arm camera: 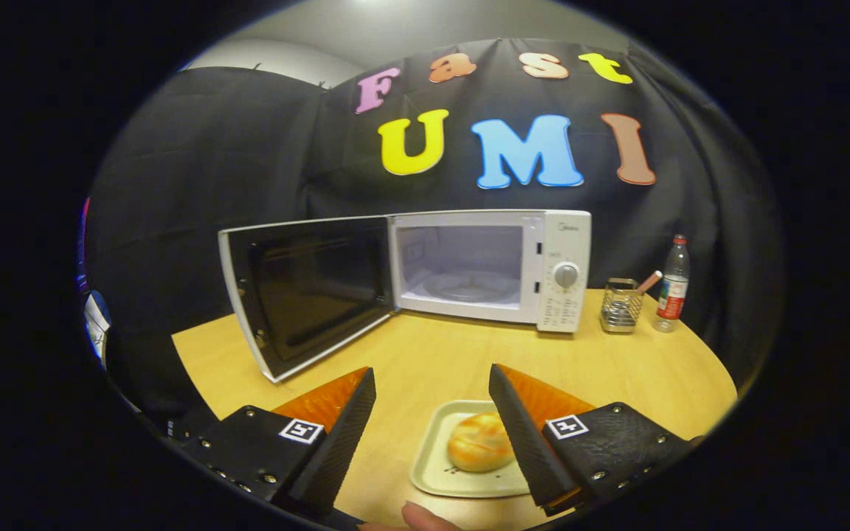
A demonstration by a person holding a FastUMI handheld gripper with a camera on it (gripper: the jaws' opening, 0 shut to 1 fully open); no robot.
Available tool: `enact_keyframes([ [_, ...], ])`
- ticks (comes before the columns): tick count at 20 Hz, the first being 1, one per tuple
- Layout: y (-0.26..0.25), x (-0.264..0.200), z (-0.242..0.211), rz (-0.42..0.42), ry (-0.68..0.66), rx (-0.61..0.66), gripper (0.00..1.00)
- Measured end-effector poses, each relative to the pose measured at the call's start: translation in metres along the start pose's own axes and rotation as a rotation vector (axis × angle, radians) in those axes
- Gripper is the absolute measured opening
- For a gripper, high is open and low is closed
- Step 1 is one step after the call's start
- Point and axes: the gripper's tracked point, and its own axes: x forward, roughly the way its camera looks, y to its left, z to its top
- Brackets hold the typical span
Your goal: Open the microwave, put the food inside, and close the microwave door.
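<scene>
A white microwave (499,265) stands at the back of the wooden table (617,369), its door (307,291) swung wide open to the left. Inside I see the glass turntable (473,286), with nothing on it. A bread roll (478,441) lies on a small cream square plate (440,472) between my fingers, nearer the right one. My gripper (432,383) is open, fingers spread either side of the plate and not pressing on it.
Right of the microwave stand a wire holder (620,304) with a stick in it and a water bottle (672,284). A person's fingertip (425,518) shows below the plate. The open door juts out over the table's left part.
</scene>
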Motion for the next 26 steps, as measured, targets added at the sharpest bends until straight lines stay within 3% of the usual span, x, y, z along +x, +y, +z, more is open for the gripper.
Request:
enact_keyframes([
  [9,-0.022,0.004,-0.058,-0.079,0.115,0.001,0.94],
  [16,-0.026,0.020,-0.090,-0.129,0.276,0.052,0.95],
  [18,-0.026,0.022,-0.086,-0.128,0.278,0.072,0.91],
  [22,-0.027,0.021,-0.086,-0.138,0.287,0.079,0.72],
  [23,-0.025,0.020,-0.082,-0.123,0.281,0.102,0.63],
  [26,-0.024,0.018,-0.062,-0.103,0.234,0.130,0.63],
])
